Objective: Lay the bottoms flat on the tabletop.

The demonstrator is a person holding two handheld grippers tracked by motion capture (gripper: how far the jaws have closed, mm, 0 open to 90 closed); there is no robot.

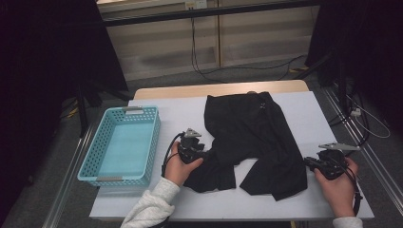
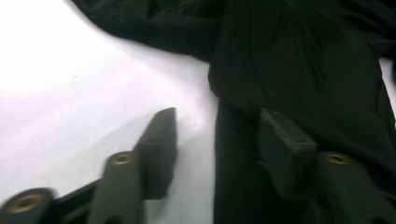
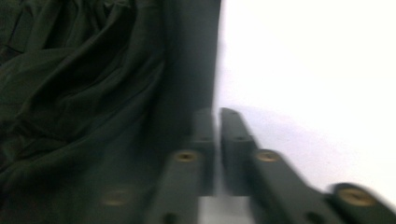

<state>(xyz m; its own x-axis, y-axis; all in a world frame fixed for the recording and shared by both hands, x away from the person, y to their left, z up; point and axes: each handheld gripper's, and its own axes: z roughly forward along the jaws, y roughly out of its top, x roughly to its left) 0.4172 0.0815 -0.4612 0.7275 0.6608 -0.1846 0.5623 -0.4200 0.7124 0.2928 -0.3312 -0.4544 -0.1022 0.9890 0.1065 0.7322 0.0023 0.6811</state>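
A black garment (image 1: pixel 252 137) lies spread on the white table (image 1: pixel 304 107), its two legs toward me. My left gripper (image 1: pixel 200 150) rests at the left leg's edge. In the left gripper view its jaws stand open (image 2: pixel 218 114): one is over bare table (image 2: pixel 70 93), the other over the black cloth (image 2: pixel 303 70), and the cloth's edge runs between them without being pinched. My right gripper (image 1: pixel 310 164) sits at the right leg's outer edge. In the right gripper view its jaws (image 3: pixel 217 112) stand almost together with nothing between them, the cloth (image 3: pixel 84 93) just to their left.
A light blue plastic basket (image 1: pixel 154 142) stands on the table's left side with nothing in it. Bare table (image 3: pixel 303 70) lies right of the garment. Dark curtains and cables are beyond the table's far edge.
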